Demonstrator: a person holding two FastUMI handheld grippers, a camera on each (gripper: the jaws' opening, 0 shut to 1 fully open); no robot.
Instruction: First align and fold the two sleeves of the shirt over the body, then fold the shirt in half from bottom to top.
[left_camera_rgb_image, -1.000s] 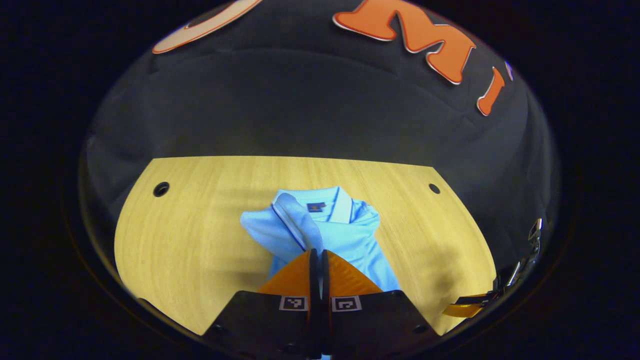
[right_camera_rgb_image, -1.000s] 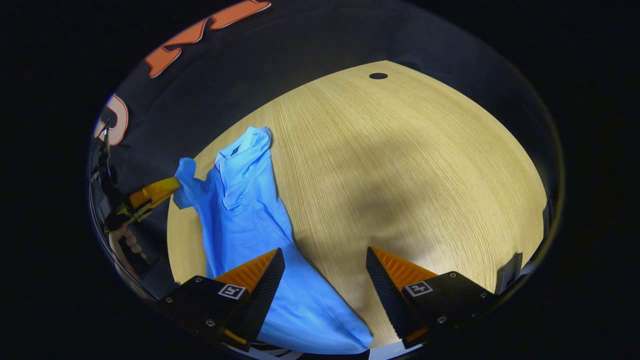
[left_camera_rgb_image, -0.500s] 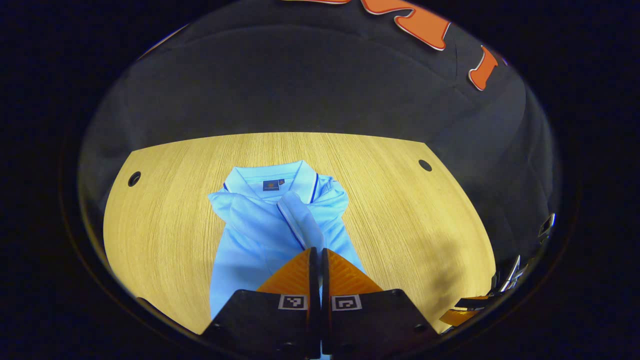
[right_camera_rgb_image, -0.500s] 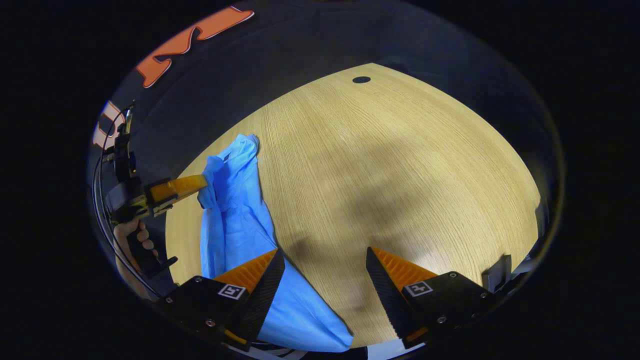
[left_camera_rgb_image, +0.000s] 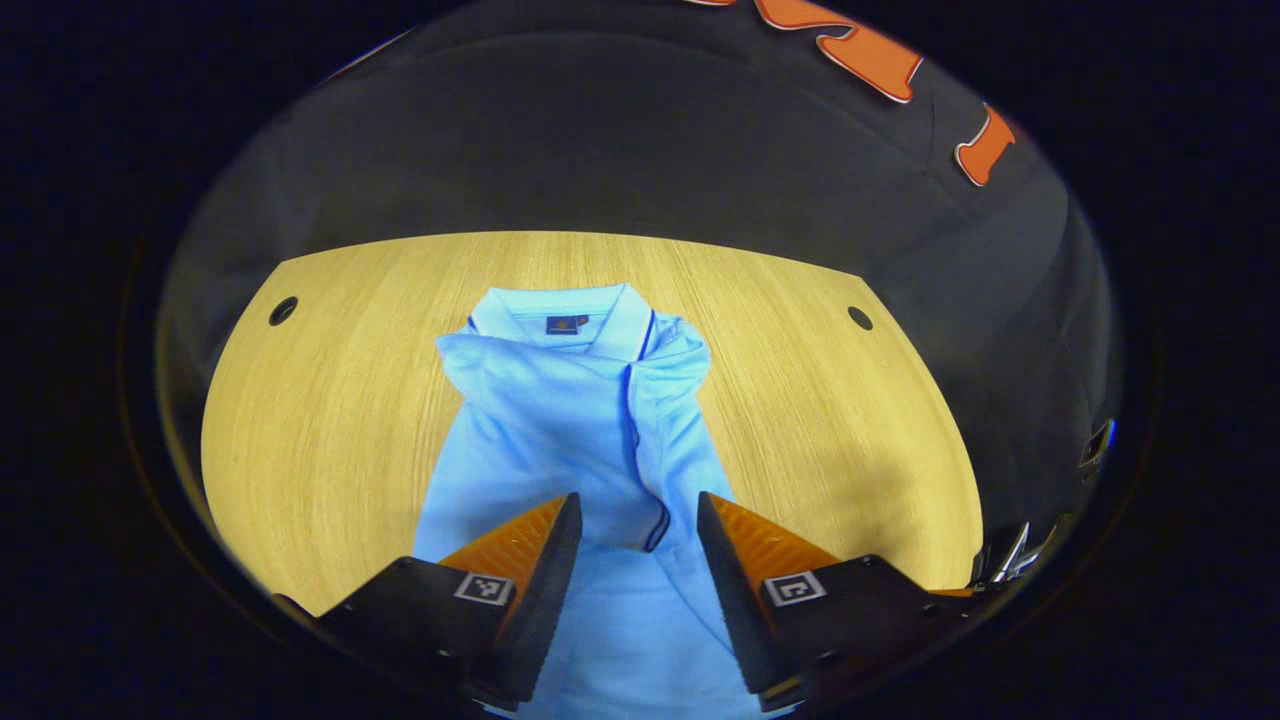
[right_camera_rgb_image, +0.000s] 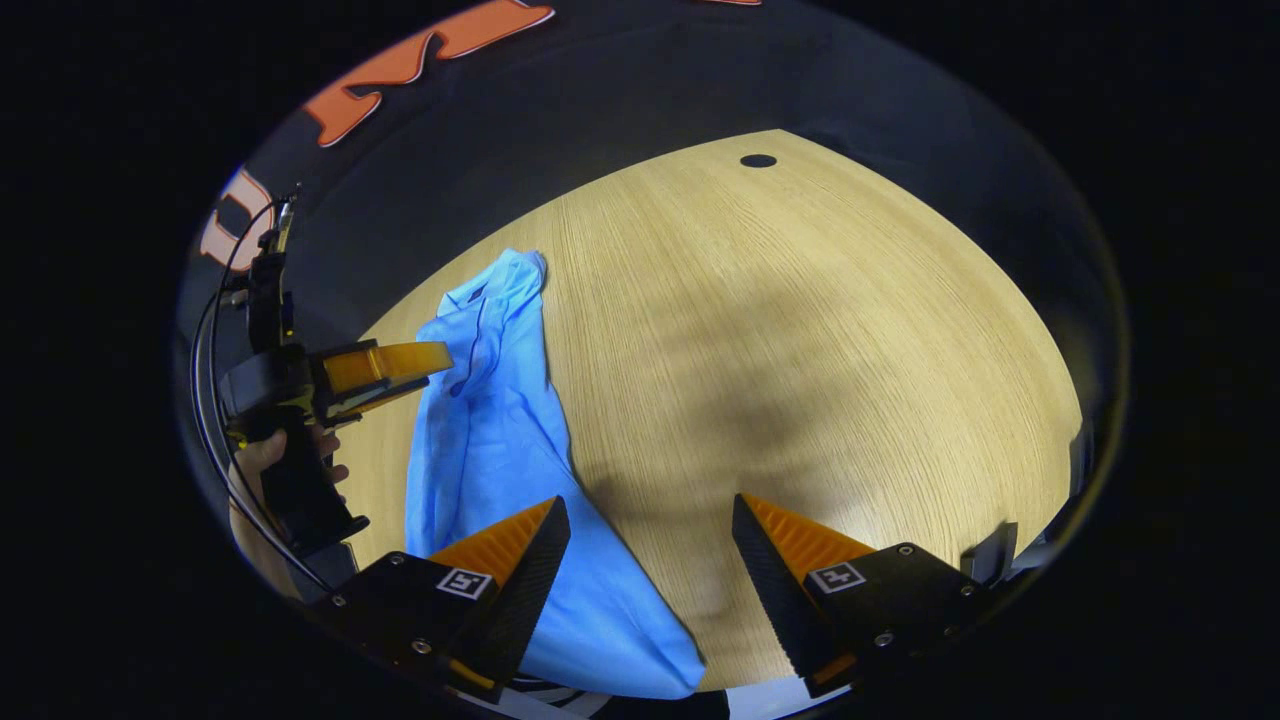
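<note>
Both sleeves look folded over the shirt (left_camera_rgb_image: 570, 440) lying mid-frame on the bench (left_camera_rgb_image: 330, 400), while the left tool (left_camera_rgb_image: 630, 545) and right tool (right_camera_rgb_image: 650, 545) gape empty, leaving the bottom-to-top fold.

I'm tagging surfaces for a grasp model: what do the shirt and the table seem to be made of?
Shirt: soft, matte light-blue fabric, probably a knit polo cloth; it creases and drapes in folds, with dark piping on collar and sleeve edge. Table: pale wood or wood-look laminate, smooth with a slight sheen; fine straight grain lines run across it, and round holes sit near the corners.
</note>
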